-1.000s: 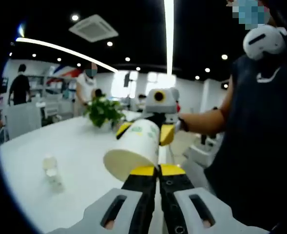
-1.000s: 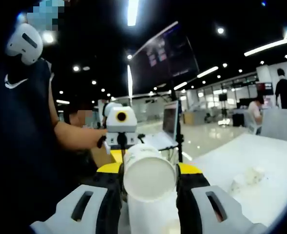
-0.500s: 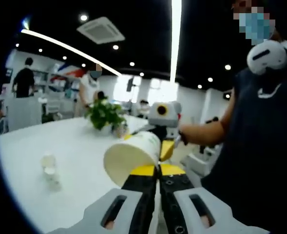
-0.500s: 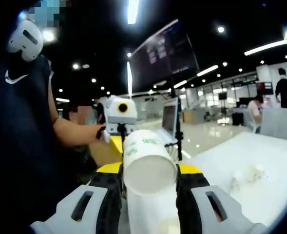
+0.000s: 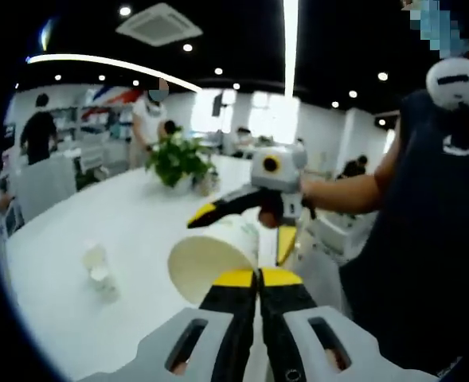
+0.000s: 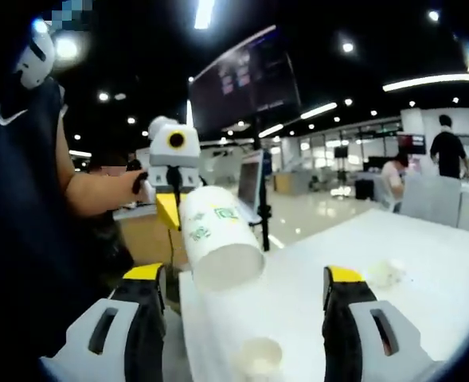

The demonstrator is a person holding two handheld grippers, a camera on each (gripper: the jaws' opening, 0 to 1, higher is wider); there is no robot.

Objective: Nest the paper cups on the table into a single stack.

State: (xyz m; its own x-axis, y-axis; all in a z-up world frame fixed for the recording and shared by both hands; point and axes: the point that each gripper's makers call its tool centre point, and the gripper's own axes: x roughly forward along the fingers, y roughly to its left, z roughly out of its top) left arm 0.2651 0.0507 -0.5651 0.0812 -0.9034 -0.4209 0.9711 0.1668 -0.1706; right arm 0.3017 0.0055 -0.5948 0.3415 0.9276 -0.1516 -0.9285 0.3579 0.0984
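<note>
Left gripper point(image 5: 257, 274): my jaws are pressed nearly together on the rim of the paper cup point(image 5: 212, 256), pinching it at 6 o'clock in the left gripper view.
Paper cup: white, lying on its side, open mouth toward my left camera; the inside looks empty. In the right gripper view I see its closed base at 11 o'clock.
Print on cup: green marks on the side wall, too blurred for me to read.
Right gripper point(image 6: 246, 284): my jaws are spread wide with nothing between them; the cup sits ahead of them, just beside the left jaw. In the left gripper view its yellow tips straddle the far end of the cup.
Small cup point(image 6: 259, 356): upright on the table point(image 6: 425, 255) between my right jaws, at 6 o'clock.
Other cups point(image 5: 99, 267): at 9 o'clock in the left gripper view, on the table, contents unclear.
Crumpled white thing point(image 6: 385, 273): at 4 o'clock, too blurred to name.
Plant point(image 5: 177, 160): green leaves, far end of the table, 11 o'clock.
Screen point(image 6: 247, 77): dark, writing unreadable.
</note>
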